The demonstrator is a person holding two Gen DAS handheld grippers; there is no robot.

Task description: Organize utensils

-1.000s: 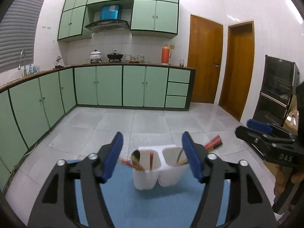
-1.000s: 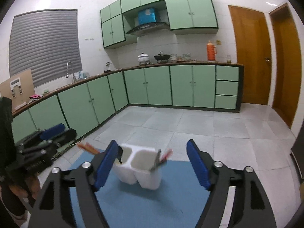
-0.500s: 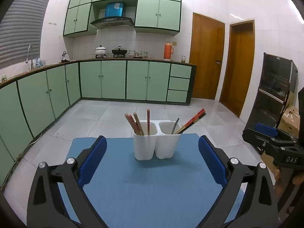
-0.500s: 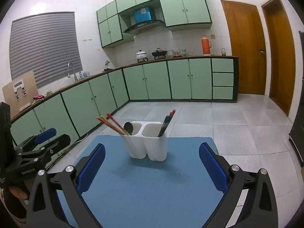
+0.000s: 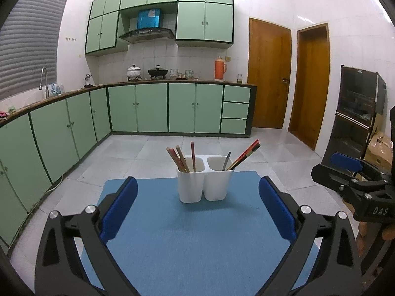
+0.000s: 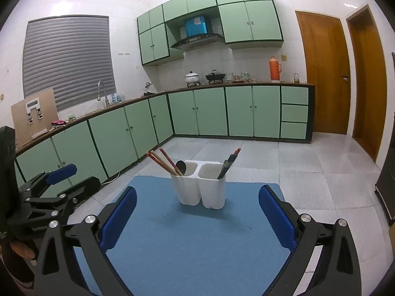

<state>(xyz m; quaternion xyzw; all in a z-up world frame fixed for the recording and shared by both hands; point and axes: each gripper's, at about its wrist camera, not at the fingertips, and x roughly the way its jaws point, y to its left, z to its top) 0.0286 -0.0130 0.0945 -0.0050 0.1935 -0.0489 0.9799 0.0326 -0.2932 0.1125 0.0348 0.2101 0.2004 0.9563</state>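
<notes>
left tool [image 5: 197,208] gaping, right tool [image 6: 197,214] gaping

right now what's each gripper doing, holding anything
left gripper: open, holding nothing, short of the white utensil holder.
right gripper: open, holding nothing, also short of the holder.

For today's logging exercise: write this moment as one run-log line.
left gripper: open, empty | right gripper: open, empty | white holder: upright on blue mat, chopsticks in it
</notes>
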